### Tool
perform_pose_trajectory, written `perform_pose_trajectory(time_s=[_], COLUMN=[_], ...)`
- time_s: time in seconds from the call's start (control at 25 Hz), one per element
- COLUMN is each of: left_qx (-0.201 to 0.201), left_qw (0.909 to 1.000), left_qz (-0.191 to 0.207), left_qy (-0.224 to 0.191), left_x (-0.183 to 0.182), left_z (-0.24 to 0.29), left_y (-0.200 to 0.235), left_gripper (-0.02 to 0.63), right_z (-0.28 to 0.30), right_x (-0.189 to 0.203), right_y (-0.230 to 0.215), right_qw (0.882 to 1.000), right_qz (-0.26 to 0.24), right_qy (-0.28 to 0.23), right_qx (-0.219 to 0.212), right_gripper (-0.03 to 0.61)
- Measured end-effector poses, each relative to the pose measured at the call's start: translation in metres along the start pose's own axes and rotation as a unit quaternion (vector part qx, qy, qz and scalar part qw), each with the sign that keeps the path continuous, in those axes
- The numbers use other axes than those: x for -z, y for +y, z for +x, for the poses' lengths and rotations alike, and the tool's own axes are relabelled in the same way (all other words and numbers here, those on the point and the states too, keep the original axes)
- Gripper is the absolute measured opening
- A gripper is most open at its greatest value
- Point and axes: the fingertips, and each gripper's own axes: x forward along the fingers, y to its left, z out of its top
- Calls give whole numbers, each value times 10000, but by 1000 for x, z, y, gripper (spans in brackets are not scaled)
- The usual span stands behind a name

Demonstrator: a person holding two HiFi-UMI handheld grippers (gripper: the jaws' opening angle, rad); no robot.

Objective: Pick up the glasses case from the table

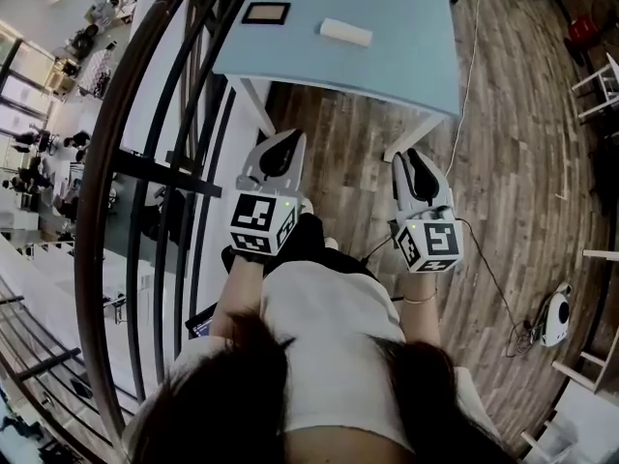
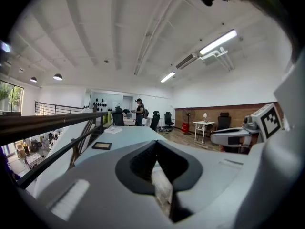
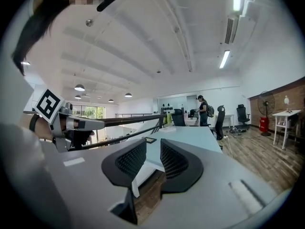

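The glasses case (image 1: 345, 32) is a white oblong lying on the light blue table (image 1: 406, 56), ahead of both grippers in the head view. My left gripper (image 1: 289, 136) is held over the wooden floor short of the table's near edge, its jaws closed together with nothing in them. My right gripper (image 1: 414, 155) hangs level with it to the right, its jaws a narrow gap apart and empty. In the left gripper view the left gripper (image 2: 157, 144) points at the tabletop; in the right gripper view the right gripper (image 3: 153, 149) does the same. The case is hidden in both gripper views.
A dark framed flat item (image 1: 265, 13) lies on the table left of the case, also in the gripper views (image 2: 101, 146) (image 3: 150, 140). A curved dark railing (image 1: 145, 162) runs along the left. White table legs (image 1: 253, 104), a cable (image 1: 469, 75) and a white device (image 1: 555, 317) sit on the floor.
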Motion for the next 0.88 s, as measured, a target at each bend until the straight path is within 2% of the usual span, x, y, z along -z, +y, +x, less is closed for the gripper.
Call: perform_pose_trajectory(time_s=[0.4,0.88], left_qx=[2,137], left_qw=[10000,9998], left_qz=[-39,-135], left_qy=[-39,23], left_x=[-2,-20], left_z=[54,157], left_y=[29,99], left_gripper=[57,57], right_z=[56,172], right_x=[0,-17], right_y=[-22,-57], right_qw=[10000,9999], right_qz=[-19,18], right_qy=[57,160], right_qx=[-53,-59], right_gripper=[106,173])
